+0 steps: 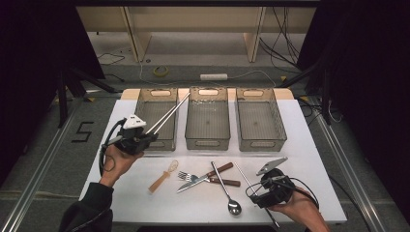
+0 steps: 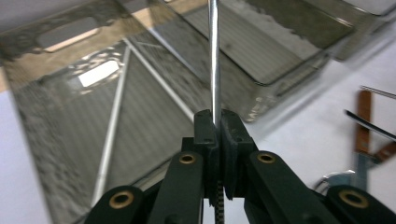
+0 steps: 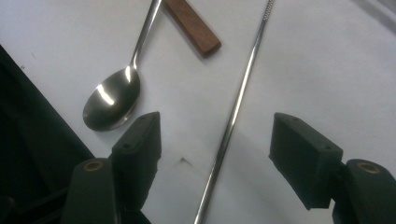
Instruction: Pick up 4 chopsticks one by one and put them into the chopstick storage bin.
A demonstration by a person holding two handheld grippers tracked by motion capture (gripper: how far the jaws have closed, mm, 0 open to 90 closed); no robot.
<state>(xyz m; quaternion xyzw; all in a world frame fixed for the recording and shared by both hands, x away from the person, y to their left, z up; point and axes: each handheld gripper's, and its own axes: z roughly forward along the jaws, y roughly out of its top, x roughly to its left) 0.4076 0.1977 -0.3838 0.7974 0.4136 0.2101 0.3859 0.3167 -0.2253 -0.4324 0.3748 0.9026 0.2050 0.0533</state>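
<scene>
While the left gripper (image 2: 215,122) clamps a metal chopstick (image 2: 214,56) between its jaws, the rod projects straight ahead of the jaw tips, over the near wall of the left bin (image 2: 60,154). Its jaws are closed fully on the rod, with no gap visible beside it. A second chopstick (image 2: 111,135) lies inside this bin, below and to the left of the jaws. In the high view, the held chopstick (image 1: 167,114) slants up from the left gripper (image 1: 153,134) across the left bin (image 1: 143,107) (the first of three clear plastic bins in a row).

The right gripper (image 3: 215,149) stands wide open and grips nothing. Another metal chopstick (image 3: 238,107) lies flat on the white table (image 3: 327,70), running lengthwise between the two jaws, touching neither. A metal spoon (image 3: 112,100) rests just ahead of the left jaw. Beyond it lies a wooden handle (image 3: 192,25), ahead of the gap between the jaws.
</scene>
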